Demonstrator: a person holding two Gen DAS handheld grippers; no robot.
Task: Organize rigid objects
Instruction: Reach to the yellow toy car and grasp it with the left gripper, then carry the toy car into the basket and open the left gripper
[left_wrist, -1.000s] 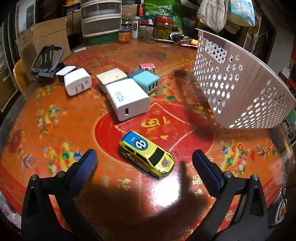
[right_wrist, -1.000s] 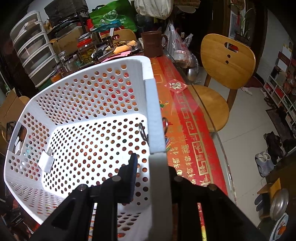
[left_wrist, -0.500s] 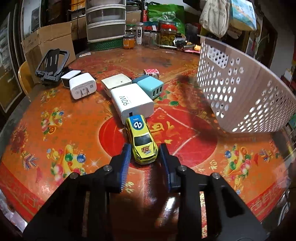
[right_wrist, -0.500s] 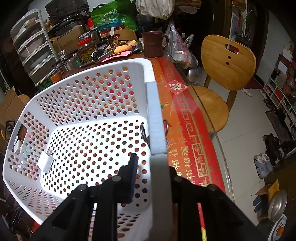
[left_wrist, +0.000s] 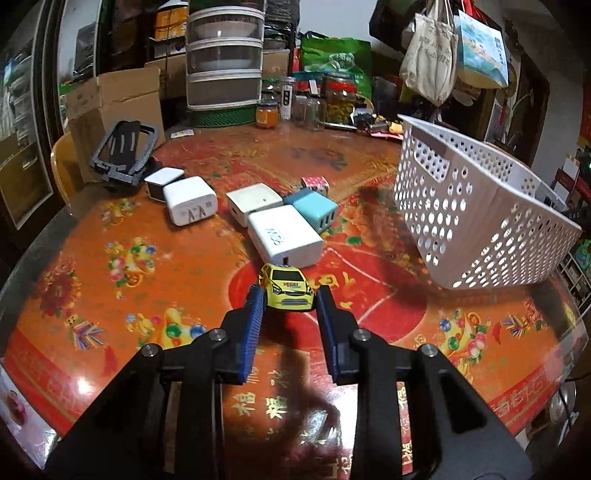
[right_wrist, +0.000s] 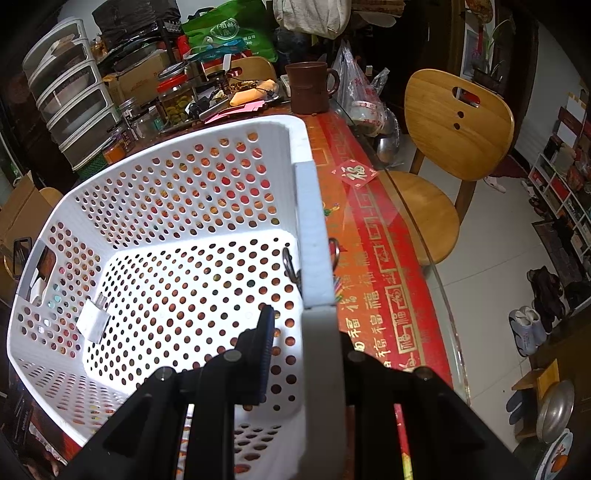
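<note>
My left gripper is shut on a yellow toy car, held nose toward the camera just above the table. Behind it lie a large white charger, a teal charger, two more white chargers and a small patterned cube. The white perforated basket is tilted at the right. In the right wrist view my right gripper is shut on the basket's rim, holding it tipped. A small white charger lies inside the basket.
A black phone stand sits at the table's far left. Jars and stacked plastic drawers line the back edge. A brown mug and a wooden chair are beyond the basket. The round table has a red patterned cover.
My left gripper closed on the yellow car, which turned in line with the fingers, and has lifted it slightly with the view rising. The right gripper and basket have barely moved.
</note>
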